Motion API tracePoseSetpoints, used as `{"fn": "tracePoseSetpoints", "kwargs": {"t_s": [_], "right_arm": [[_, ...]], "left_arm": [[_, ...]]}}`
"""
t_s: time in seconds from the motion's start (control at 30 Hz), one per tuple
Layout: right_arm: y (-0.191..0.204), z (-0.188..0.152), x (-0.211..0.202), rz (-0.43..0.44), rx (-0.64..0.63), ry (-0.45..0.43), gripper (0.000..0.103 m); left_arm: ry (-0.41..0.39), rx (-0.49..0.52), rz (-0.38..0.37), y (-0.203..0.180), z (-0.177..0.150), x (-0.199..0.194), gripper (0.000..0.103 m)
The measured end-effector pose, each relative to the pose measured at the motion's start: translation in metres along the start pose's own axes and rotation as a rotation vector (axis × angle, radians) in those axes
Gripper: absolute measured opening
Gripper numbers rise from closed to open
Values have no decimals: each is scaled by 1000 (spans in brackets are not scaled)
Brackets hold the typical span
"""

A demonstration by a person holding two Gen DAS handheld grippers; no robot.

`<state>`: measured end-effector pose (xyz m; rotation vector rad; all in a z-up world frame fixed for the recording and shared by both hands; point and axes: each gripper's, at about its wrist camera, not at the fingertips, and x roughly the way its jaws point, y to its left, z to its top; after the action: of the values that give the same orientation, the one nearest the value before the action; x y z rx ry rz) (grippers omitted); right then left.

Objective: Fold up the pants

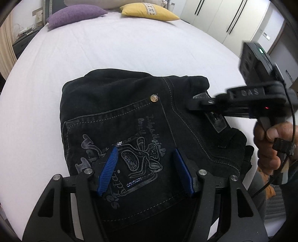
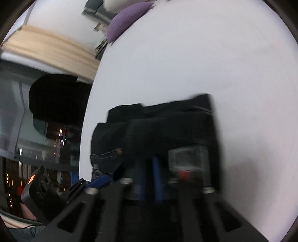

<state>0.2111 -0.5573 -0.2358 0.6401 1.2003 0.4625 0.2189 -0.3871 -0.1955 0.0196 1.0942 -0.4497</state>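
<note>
Black pants (image 1: 130, 115) lie folded into a compact bundle on the white bed (image 1: 93, 55), back pocket with embroidered motif facing up. Left hand-held gripper (image 1: 146, 171) hovers over the pocket, blue pads (image 1: 109, 171) apart, nothing between them. Right hand-held gripper (image 2: 149, 182) sits at the bundle's edge beside a waistband label, pads drawn together; right wrist view too blurred to tell whether fabric is pinched. Purple pillow (image 1: 74, 15) and yellow pillow (image 1: 149, 12) at the bed's far end.
</note>
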Motion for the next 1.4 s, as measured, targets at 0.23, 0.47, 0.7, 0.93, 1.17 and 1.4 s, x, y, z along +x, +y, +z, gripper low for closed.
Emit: {"fn": "tracePoseSetpoints", "kwargs": {"t_s": [0.23,0.47,0.7,0.93,1.17,1.4], "right_arm": [[23,-35,-46,48,-27,-94,35],[12,-86,-21,59,-45,-15,23],[11,-90,-58,-10,-55,-64,44],[-5,-54,-73,62,-18,-112,88],[-32,-19,-22,99,45,-20,81],[-12,-8,14,110,-1,70,59]], "left_arm": [[-7,0,8,-3,0,2,60],[-20,25,26,-6,-11,5,60],[-80,-9,-20,-6,-21,-28,61],[-121,-163,13,55,-34,-55,98],[41,-261,-170,80,-31,-14,97],[117,-251,-254,71,-10,10,72]]}}
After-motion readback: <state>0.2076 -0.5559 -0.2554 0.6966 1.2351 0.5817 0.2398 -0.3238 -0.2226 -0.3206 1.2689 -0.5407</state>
